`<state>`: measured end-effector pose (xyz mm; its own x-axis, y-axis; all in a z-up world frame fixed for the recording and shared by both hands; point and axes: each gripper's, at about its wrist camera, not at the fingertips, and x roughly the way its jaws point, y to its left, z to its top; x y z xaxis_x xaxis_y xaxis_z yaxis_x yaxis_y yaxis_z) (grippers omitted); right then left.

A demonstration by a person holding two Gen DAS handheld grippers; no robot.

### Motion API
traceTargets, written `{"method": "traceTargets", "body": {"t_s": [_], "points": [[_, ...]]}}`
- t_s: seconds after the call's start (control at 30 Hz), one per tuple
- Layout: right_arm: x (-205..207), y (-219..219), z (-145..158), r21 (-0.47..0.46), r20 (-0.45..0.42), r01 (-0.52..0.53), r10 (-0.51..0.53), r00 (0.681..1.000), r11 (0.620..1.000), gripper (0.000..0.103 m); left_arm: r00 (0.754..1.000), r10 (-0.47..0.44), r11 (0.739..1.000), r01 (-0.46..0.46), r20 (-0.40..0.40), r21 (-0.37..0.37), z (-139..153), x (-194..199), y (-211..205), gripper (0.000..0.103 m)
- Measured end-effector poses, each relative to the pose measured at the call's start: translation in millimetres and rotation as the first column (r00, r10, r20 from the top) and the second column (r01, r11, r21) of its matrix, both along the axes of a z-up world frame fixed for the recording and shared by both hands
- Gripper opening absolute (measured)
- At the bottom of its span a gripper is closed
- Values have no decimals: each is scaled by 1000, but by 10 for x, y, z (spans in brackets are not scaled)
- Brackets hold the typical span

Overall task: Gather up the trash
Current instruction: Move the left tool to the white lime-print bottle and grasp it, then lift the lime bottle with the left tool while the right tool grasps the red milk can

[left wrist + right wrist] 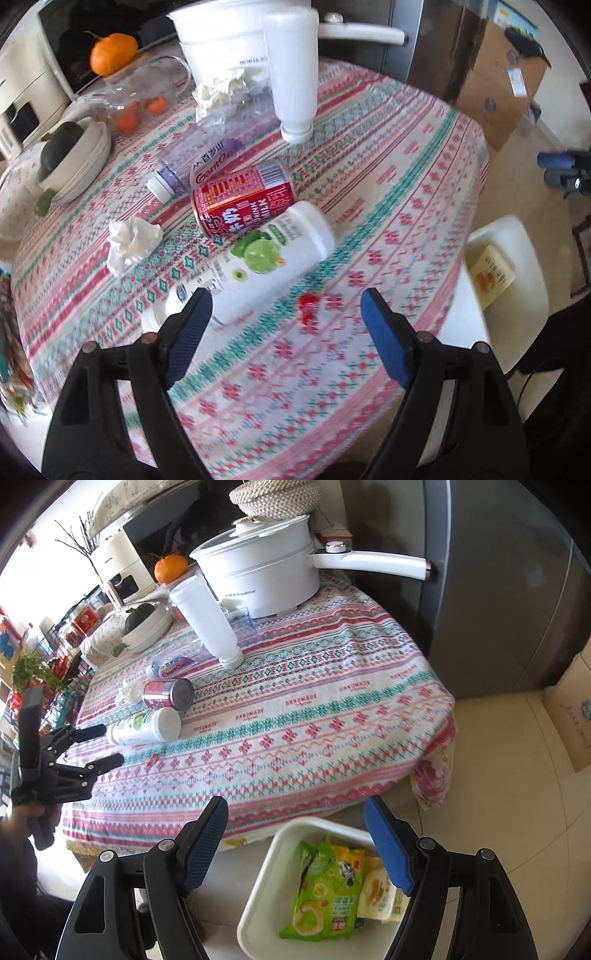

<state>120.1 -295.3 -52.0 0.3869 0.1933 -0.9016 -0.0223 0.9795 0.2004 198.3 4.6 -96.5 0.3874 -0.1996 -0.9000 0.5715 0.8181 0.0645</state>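
Both grippers stand with their jaws apart and nothing between them. The left gripper (286, 321) hangs over the near part of the worktop (369, 177), just short of the trash; the right gripper (295, 830) sits off the worktop's edge, above the white bin (258, 897) on the floor, which already holds a green snack wrapper (325, 890) and a yellow packet (380, 893).

The trash lies in a loose cluster on the patterned cloth:

- A white yoghurt bottle (258, 258) on its side, nearest the left gripper, its cap end toward the fingers. It looks like light, fairly stiff plastic, smooth and free to roll — best taken across the middle of the body, jaws square to its length.
- A red milk can (243, 199) on its side, touching the bottle. Thin metal, probably empty; it should dent under a hard squeeze and roll if nudged, so a grip across the barrel suits it.
- A clear water bottle (192, 166) behind the can, soft and crushable.
- A crumpled tissue (131, 240) just beside the can — almost weightless, soft, to be pinched at its bulk.
- An upturned white bottle (293, 70) standing on its cap, likely to topple.
- A small red scrap (307, 306) between the left fingers' line of reach, too blurred to identify.
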Motion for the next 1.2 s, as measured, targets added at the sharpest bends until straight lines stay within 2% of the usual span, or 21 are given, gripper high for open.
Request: {"method": "traceTargets", "body": {"t_s": [0.1, 0.27, 0.4, 0.57, 0.73, 0.83, 0.97, 1.07, 1.17, 1.2], "points": [[162, 89, -84, -14, -16, -2, 2, 1000, 1000, 78, 998, -52, 997, 53, -17, 61, -102, 189, -33, 82], [319, 179, -233, -2, -67, -15, 15, 998, 1000, 78, 986, -138, 987, 145, -92, 76, -234, 410, -160, 82], [400, 214, -286, -2, -79, -12, 11, 997, 1000, 78, 975, -181, 972, 197, -128, 125, -333, 429, -253, 76], [435, 262, -306, -3, -85, -24, 24, 996, 1000, 78, 977, -172, 967, 192, -126, 167, -344, 376, -288, 72], [439, 304, -300, 7, -88, -30, 31, 996, 1000, 78, 978, -136, 963, 168, -157, 210, -353, 239, -279, 61], [440, 325, -287, 12, -87, -30, 31, 996, 999, 78, 973, -61, 964, 115, -223, 238, -390, 186, -244, 55], [417, 360, -260, 14, -79, -33, 34, 996, 999, 78, 952, 93, 979, -34, -292, 203, -401, 246, -98, 54], [400, 391, -259, 14, -77, -38, 39, 996, 999, 78, 941, 189, 974, -144, -282, 174, -452, 293, -28, 55], [392, 431, -291, 0, -83, -43, 42, 996, 999, 78, 935, 248, 966, -218, -253, 142, -580, 297, 68, 53], [390, 437, -298, -7, -84, -43, 43, 996, 999, 78, 935, 265, 963, -245, -236, 111, -574, 267, 100, 52]]}}
